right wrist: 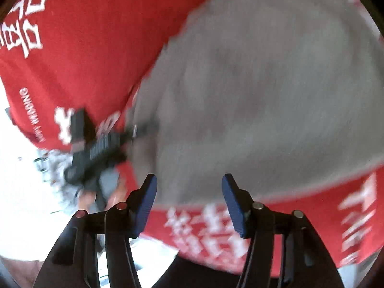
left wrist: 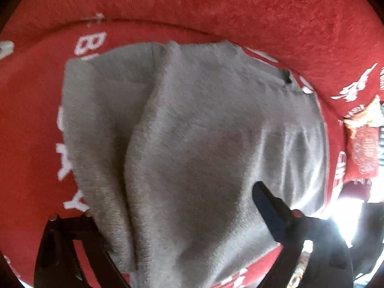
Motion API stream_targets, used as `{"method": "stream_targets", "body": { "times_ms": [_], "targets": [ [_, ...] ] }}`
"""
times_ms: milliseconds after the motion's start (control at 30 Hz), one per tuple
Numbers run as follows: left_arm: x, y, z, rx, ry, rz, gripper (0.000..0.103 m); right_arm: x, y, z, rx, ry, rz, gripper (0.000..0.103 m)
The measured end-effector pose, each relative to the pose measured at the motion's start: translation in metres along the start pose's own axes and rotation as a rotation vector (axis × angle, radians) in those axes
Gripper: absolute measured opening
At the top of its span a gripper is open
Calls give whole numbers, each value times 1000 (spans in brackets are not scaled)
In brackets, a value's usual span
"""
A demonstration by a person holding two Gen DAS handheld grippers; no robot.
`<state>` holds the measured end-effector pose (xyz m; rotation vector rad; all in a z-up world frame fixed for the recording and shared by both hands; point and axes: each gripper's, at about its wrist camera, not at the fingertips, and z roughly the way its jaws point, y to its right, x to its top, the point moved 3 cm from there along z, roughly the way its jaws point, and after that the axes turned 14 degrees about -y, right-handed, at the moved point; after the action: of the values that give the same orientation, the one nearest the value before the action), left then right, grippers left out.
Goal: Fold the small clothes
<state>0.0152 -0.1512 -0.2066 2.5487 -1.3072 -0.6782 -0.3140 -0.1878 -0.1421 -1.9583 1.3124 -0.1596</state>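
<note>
A small grey knitted garment [left wrist: 192,124] lies on a red cloth with white lettering [left wrist: 28,120], one side folded over along a long crease. My left gripper [left wrist: 172,201] hangs over its near end with the jaws wide apart. The right finger [left wrist: 266,204] rests above the fabric, and the grey cloth hides the left fingertip. In the right wrist view the garment [right wrist: 264,84] is blurred. My right gripper [right wrist: 189,196] is open just before its near edge, with nothing between the blue pads [right wrist: 146,204]. The left gripper [right wrist: 96,144] shows there at the garment's left edge, held by a hand [right wrist: 84,198].
A red plush surface [left wrist: 216,4] rises behind the printed cloth. A red printed packet [left wrist: 364,146] lies at the right edge. The cloth's edge drops off to a bright floor [right wrist: 21,180] on the left in the right wrist view.
</note>
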Motion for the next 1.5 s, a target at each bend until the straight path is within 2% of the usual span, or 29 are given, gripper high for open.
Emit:
{"method": "stream_targets", "body": {
  "times_ms": [33,67,100,133,167,200,233,300,333,400,433,500,600,667,767,900,1033,1167,1233,1400,1500],
  "targets": [
    [0,0,0,26,3,-7,88,13,1,-10,-50,44,-14,59],
    [2,3,2,39,7,-17,86,20,2,-14,-84,67,-23,51],
    [2,0,0,42,14,-24,80,29,2,-17,-124,87,-33,42],
    [1,-2,-2,58,22,-29,77,40,3,-17,-177,95,-47,19],
    [1,-2,-2,81,25,-30,71,49,0,-14,-216,93,-52,5],
    [0,-2,-2,99,28,-28,62,57,-1,-10,-258,92,-59,5],
    [0,-2,-2,117,32,-24,59,64,-2,-6,-286,93,-69,5],
    [0,2,-5,150,50,-1,39,72,1,7,-333,67,-97,5],
    [0,4,-7,170,59,16,34,74,5,18,-368,38,-108,5],
    [-1,9,-11,226,72,45,15,71,1,29,-399,48,-155,4],
    [-1,11,-13,254,76,53,15,69,-2,29,-421,49,-180,4],
    [-2,16,-21,221,86,50,15,67,-4,27,-443,36,-215,5],
    [-3,31,-44,121,123,43,15,66,5,17,-381,5,-204,5],
    [-4,48,-59,97,156,64,15,68,16,5,-280,-10,-152,5],
    [1,87,-77,48,190,119,15,62,25,-10,-183,0,-87,5],
    [8,149,-78,23,205,221,15,51,53,-47,-86,30,-19,6],
    [23,218,-43,18,169,312,15,47,85,-80,2,69,36,8],
    [30,254,5,53,98,356,15,51,116,-89,102,79,127,19],
    [30,260,21,93,70,360,15,51,131,-87,145,74,165,19],
    [21,277,18,87,83,367,15,52,142,-81,244,59,195,21],
    [13,294,13,90,72,430,16,58,146,-76,300,55,214,34]
  ]
}}
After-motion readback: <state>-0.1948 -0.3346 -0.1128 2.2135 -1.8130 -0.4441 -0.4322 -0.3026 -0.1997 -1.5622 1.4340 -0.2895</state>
